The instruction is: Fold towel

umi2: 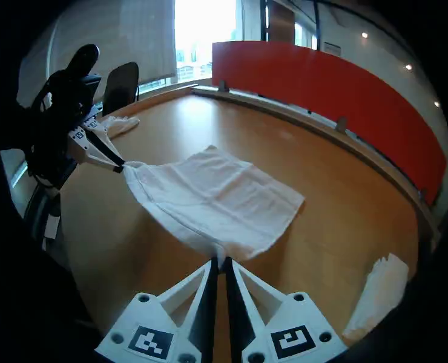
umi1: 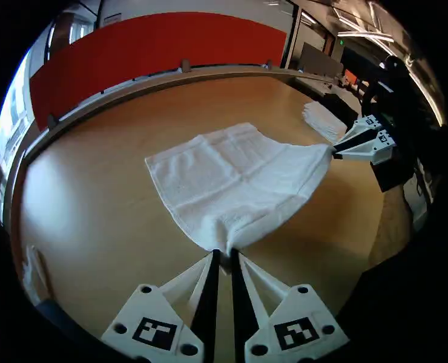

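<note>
White towel point(umi1: 236, 175), tan wooden table point(umi1: 103, 212), red partition point(umi1: 157, 45)

A wide wooden table point(umi1: 91, 199) ran up to a red partition point(umi1: 157, 48). Daylight came through a window point(umi2: 203, 30) behind a dark chair point(umi2: 120, 85). Strip lights point(umi1: 360, 33) glowed overhead.

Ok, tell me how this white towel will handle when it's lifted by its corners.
Likely floppy: the towel bunches into folds toward the left gripper and right gripper, whose jaws pinch two corners. Probably light, since corner pinches alone seem to raise its near edge. The nubby weave suggests it won't slip out easily.
</note>
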